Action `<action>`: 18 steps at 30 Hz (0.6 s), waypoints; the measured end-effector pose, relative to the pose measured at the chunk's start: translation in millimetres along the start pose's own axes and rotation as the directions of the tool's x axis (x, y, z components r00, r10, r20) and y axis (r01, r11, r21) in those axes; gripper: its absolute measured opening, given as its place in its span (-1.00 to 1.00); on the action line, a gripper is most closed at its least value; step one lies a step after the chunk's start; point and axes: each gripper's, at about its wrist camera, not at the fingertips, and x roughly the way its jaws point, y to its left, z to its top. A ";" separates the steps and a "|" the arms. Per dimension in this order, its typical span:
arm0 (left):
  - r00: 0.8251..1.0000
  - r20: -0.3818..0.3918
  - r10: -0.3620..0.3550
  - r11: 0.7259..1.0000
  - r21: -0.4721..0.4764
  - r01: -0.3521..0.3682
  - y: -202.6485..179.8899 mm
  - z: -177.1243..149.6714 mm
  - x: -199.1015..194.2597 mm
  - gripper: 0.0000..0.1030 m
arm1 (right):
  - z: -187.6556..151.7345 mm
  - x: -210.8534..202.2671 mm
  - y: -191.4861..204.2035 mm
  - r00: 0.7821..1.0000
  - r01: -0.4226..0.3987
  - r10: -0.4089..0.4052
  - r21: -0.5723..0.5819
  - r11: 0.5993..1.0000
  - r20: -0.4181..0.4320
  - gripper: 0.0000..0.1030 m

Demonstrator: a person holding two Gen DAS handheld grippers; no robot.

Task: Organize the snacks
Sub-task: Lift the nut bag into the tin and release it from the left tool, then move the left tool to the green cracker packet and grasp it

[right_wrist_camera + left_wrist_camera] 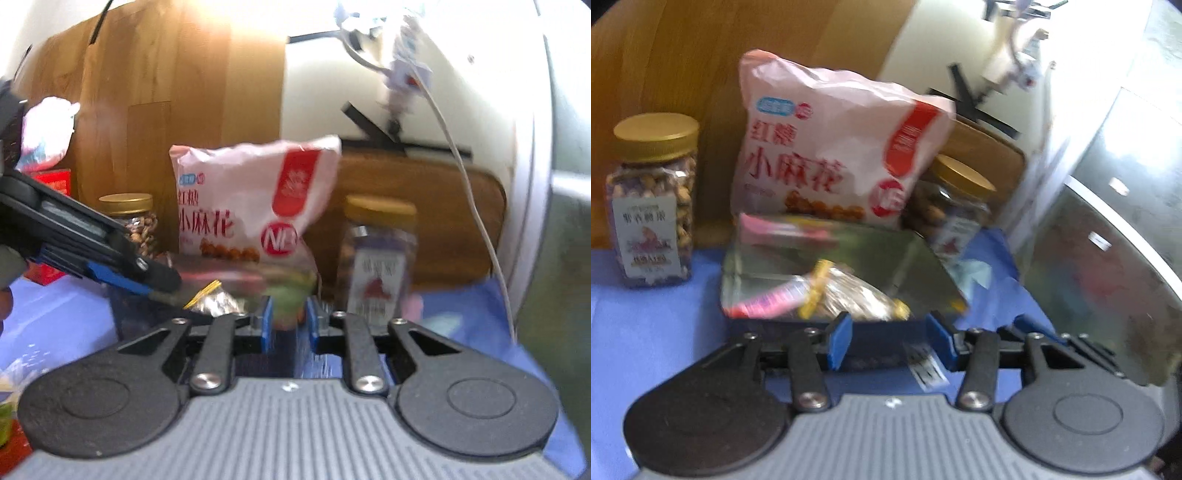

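Note:
A metal tin (pixel 919 266) sits on the blue cloth and holds small wrapped snacks (pixel 827 295). A pink snack bag (pixel 834 155) stands upright at the tin's back; it also shows in the right wrist view (pixel 243 195). My left gripper (pixel 890 336) is open, its blue pads at the tin's near wall. My right gripper (pixel 288 325) is shut on a small green and red snack (pixel 286 306), just in front of the tin (pixel 236 273). The left gripper also shows in the right wrist view (pixel 147 280), reaching in from the left at the tin's edge.
A gold-lidded nut jar (pixel 653 199) stands left of the tin and a second jar (pixel 953 206) right of it. A wooden board (pixel 424 218) leans on the wall behind. A white cable (pixel 476 206) hangs at right. A red box (pixel 51 184) stands far left.

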 end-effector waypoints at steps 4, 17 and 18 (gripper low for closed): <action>0.995 -0.073 -0.064 0.997 0.026 0.066 -16.6 -25.9 0.4 -0.12 | -31.1 -22.2 -16.7 0.994 -0.055 0.063 0.098 0.994 -0.085 -0.32; 0.972 -0.190 -0.140 0.990 -0.041 0.134 -36.7 -79.2 7.7 0.05 | -74.0 -64.1 9.8 0.951 -0.218 0.240 0.131 0.967 -0.196 -0.19; 0.973 -0.192 -0.128 0.992 -0.045 0.122 -34.4 -82.7 3.6 0.07 | -76.4 -64.2 14.0 0.946 -0.221 0.243 0.121 0.968 -0.216 -0.12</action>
